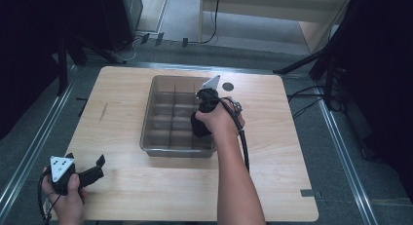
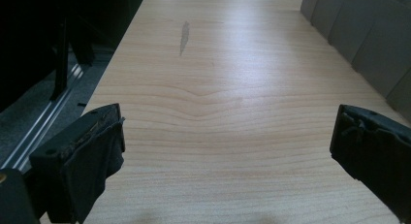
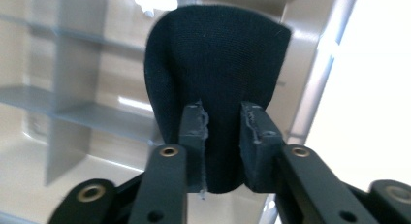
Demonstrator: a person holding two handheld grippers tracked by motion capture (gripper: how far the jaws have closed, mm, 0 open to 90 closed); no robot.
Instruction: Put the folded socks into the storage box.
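- Over the tray's [image 1: 158,81] right side, my right gripper [image 3: 223,124] clamps a dark sock [image 3: 218,64], jaws pinched tight on the fabric.
- Near the table's [image 1: 272,152] front-left corner, my left gripper [image 2: 228,146] rests wide open, holding nothing.

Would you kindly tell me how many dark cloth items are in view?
1: a dark cloth clamped in the right gripper above the divided tray; others may be hidden.
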